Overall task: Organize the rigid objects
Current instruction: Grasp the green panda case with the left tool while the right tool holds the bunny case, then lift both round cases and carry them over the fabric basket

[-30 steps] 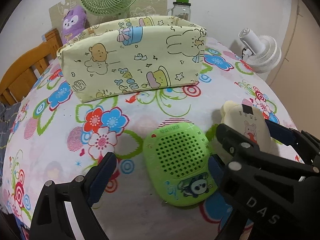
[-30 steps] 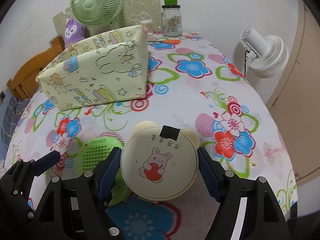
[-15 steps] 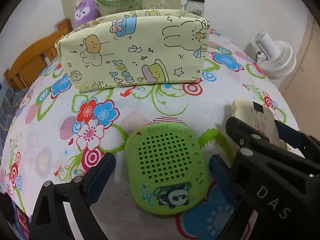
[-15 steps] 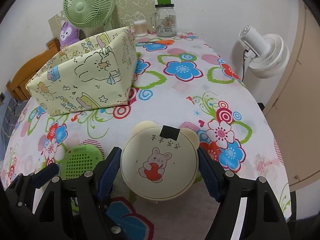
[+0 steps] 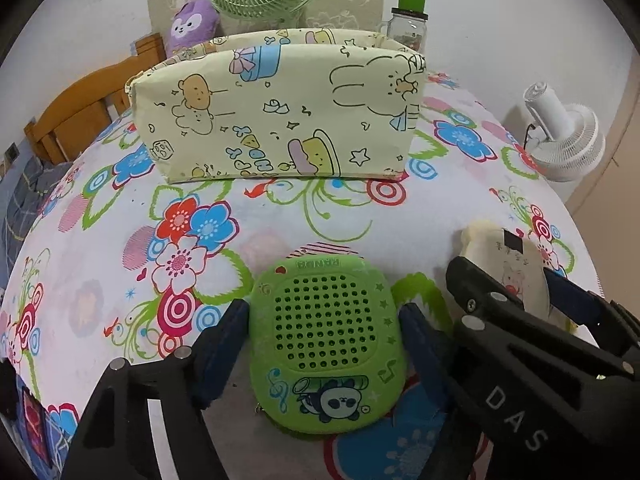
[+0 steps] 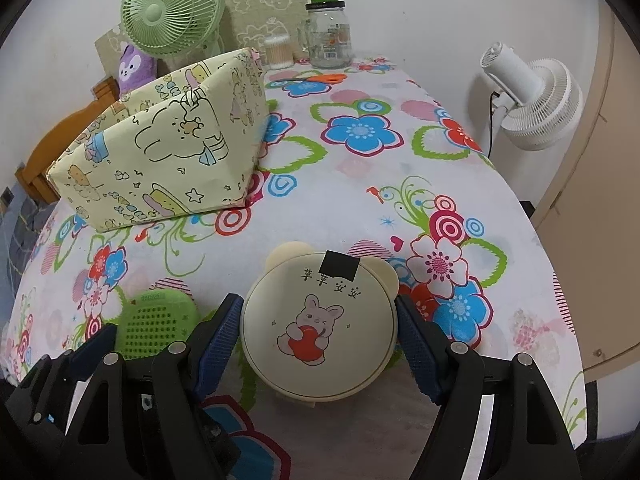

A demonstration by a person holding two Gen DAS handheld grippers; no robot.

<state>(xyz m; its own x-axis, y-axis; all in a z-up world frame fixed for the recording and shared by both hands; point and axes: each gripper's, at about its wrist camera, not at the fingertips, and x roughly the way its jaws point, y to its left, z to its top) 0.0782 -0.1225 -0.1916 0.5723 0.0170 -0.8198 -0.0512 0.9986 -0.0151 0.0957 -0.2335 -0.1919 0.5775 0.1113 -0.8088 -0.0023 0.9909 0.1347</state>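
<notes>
Green plastic fills the middle of our left wrist view: a rounded green case (image 5: 325, 344) with a grid of holes and a panda printed near its lower edge lies flat on the flowered tablecloth (image 5: 280, 216). Our left gripper (image 5: 322, 332) has just been closing its jaws around this case, and now the blue pads sit against its left and right sides, so we have it clamped between them. To the right of it, in the same view, the cream round box (image 5: 506, 264) shows partly behind the black frame of our other tool. In the right wrist view that box (image 6: 320, 326), with two small ears, a rabbit picture and a black tape patch on its lid, rests on the cloth between the fingers of our right gripper (image 6: 320, 330), whose pads press both of its sides in a moderately wide grip. Behind both things, well apart from them, stands a pale yellow fabric bin (image 5: 276, 108) printed with cartoon animals. Farther back we see a green fan (image 6: 172, 8), a purple plush toy (image 6: 134, 66) and a glass jar (image 6: 326, 34), and a white fan (image 6: 532, 96) stands off the table's right edge.
</notes>
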